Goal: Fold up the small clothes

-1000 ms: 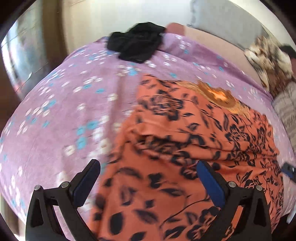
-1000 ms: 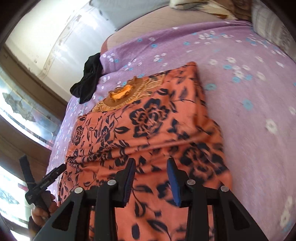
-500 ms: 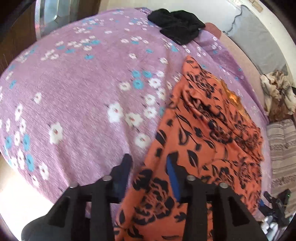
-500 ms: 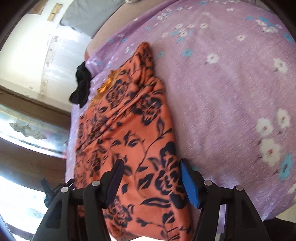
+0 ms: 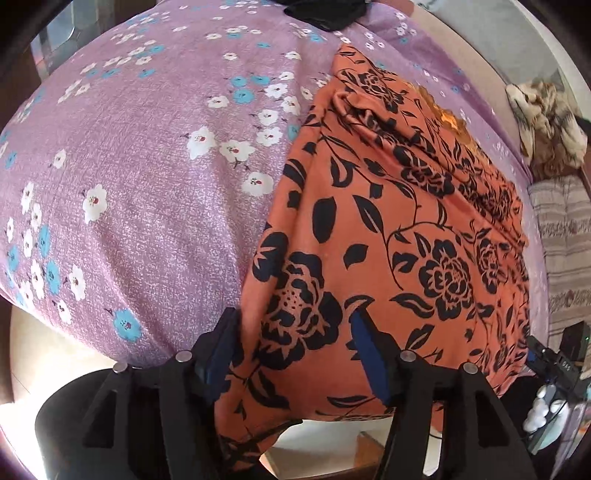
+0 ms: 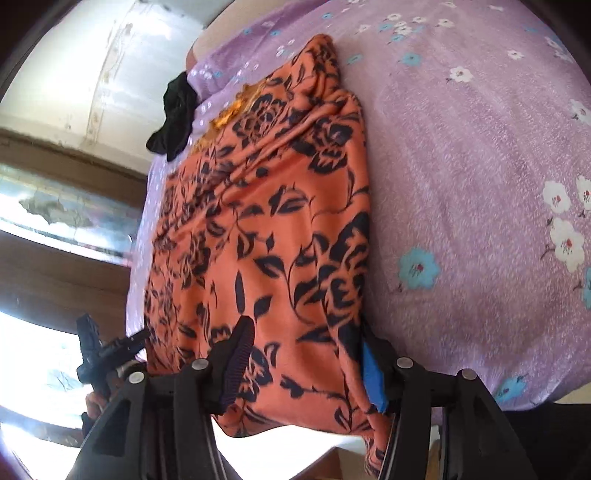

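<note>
Left wrist view: the orange dress (image 5: 388,229), printed with black roses and leaves, lies lengthwise on a purple bedsheet (image 5: 140,177) dotted with white and blue flowers, and its near hem hangs over the edge of the bed. The left gripper (image 5: 293,343) straddles that hem at the dress's left corner; its jaws are opening, the cloth sits between them, and whether the pads press it cannot be told for sure, though they appear to stand clear. Past the far end of the dress a black garment (image 5: 325,14) lies bunched on the sheet, well apart from the gripper. To the right of the bed are a brown and cream crumpled cloth (image 5: 546,122) and a striped cushion (image 5: 565,229); the other gripper's black body shows at the lower right edge. In the right wrist view, the right gripper (image 6: 306,350) sits at the dress's (image 6: 266,221) other near corner, with the hem draped between its fingers and hanging below them. Its jaws are closing, and the right blue pad is partly hidden behind the cloth, so a firm pinch cannot be confirmed. The black garment (image 6: 177,114) lies beyond the dress near a pale wall (image 6: 96,62), and a hand (image 6: 92,402) holding the left gripper shows at the lower left, just beside the bed's edge.
</note>
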`<action>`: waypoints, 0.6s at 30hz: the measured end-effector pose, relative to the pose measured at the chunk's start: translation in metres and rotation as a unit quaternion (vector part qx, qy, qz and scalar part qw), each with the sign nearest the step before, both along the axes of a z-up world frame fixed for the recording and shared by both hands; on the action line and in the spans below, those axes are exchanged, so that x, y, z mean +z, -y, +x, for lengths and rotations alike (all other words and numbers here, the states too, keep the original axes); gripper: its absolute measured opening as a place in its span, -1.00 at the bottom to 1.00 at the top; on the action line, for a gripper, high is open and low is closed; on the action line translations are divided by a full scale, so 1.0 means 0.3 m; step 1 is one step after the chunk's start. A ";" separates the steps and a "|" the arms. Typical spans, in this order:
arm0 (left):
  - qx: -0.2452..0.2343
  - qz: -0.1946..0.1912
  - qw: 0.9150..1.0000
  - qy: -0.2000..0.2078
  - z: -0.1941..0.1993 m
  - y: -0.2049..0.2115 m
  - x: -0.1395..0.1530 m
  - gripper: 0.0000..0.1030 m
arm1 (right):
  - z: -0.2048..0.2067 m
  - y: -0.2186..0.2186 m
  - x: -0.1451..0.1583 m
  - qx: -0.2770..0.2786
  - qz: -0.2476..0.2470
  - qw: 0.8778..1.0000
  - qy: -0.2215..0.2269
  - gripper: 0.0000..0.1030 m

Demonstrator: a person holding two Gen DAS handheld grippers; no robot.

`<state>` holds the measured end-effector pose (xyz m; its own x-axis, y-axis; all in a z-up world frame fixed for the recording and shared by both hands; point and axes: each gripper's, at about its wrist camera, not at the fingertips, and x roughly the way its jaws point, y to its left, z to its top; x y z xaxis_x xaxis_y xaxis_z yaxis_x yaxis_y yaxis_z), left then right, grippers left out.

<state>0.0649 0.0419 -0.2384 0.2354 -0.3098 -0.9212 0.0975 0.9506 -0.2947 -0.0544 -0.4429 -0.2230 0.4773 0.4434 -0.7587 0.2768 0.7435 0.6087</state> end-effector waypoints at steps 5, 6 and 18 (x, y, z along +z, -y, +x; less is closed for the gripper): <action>0.006 -0.018 1.000 -0.001 0.011 -0.005 0.016 -0.82 | -0.004 -0.022 0.023 -0.001 -0.024 1.000 0.018 -0.81; 0.003 -0.034 0.999 -0.002 0.018 -0.011 0.025 -0.83 | -0.005 -0.011 0.041 -0.006 -0.014 0.999 0.036 -0.84; -0.008 -0.121 0.991 0.063 0.189 -0.034 0.233 -0.86 | 0.076 0.157 0.156 -0.093 0.015 0.992 0.088 -0.77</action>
